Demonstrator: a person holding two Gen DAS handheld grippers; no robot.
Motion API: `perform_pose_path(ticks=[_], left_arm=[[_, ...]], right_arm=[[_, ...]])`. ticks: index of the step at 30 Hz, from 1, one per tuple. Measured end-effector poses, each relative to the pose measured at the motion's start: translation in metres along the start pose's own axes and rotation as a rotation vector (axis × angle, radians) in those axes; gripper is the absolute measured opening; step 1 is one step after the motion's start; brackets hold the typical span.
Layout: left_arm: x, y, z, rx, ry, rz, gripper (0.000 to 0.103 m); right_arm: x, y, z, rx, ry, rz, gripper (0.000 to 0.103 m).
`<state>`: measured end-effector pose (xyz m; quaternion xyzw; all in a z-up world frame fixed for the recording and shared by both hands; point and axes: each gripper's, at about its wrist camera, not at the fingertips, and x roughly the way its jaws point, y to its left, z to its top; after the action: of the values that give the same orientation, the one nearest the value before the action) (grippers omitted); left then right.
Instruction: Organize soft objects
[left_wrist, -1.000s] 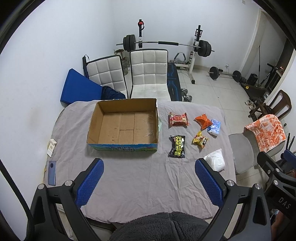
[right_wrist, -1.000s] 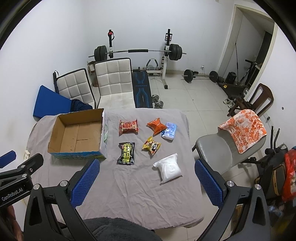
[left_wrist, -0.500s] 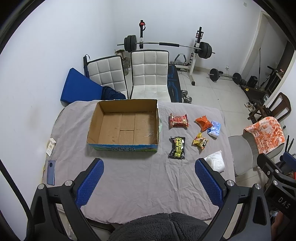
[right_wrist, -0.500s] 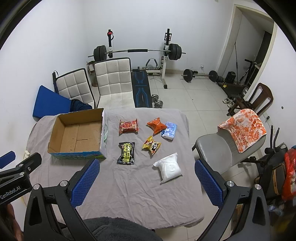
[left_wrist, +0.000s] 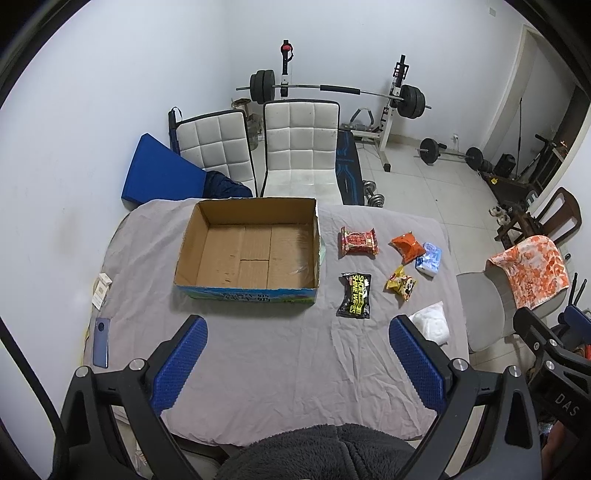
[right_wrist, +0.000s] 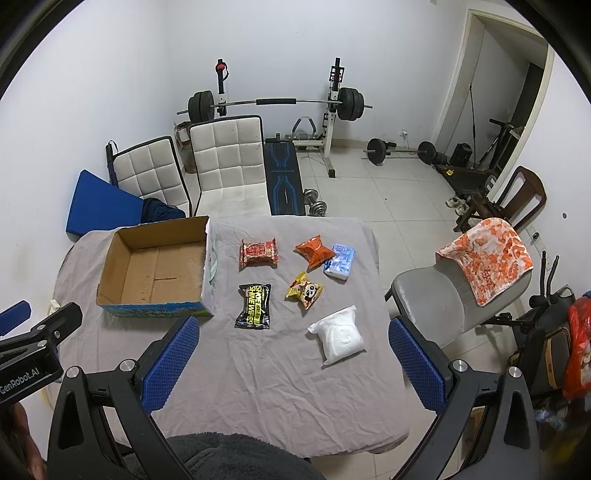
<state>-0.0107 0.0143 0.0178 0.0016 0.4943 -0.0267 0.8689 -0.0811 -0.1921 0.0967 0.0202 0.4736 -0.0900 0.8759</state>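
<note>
Your left gripper (left_wrist: 297, 363) and right gripper (right_wrist: 293, 363) both hang above the table (right_wrist: 258, 387) with jaws wide apart, holding nothing. Ahead lie six soft packets, the white pouch (right_wrist: 339, 339) nearest, right of the empty box (left_wrist: 247, 251).

- White walls (right_wrist: 110, 74), pale tiled floor (right_wrist: 388, 192).
- Barbell rack (right_wrist: 275, 101) against the back wall.
- Two white padded chairs (left_wrist: 299, 147) behind the grey-clothed worktop (left_wrist: 258, 350).
- Doorway (right_wrist: 498, 92) at right.
</note>
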Motion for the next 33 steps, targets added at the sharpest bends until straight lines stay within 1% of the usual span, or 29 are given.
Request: perform_pose_path(ticks=[27, 30, 33], left_arm=[[0.005, 0.001, -0.003, -0.006, 0.009, -0.004, 0.101], [0.010, -0.002, -0.001, 0.001, 0.014, -0.009, 0.101], [0.024, -0.008, 0.007, 0.007, 0.018, -0.018, 0.101]], right_arm=[[0.006, 0.004, -0.005, -0.005, -0.003, 0.004, 0.103], [0.008, 0.003, -0.006, -0.002, 0.005, 0.006, 0.103], [0.021, -0.003, -0.004, 0.017, 0.031, 0.011, 0.103]])
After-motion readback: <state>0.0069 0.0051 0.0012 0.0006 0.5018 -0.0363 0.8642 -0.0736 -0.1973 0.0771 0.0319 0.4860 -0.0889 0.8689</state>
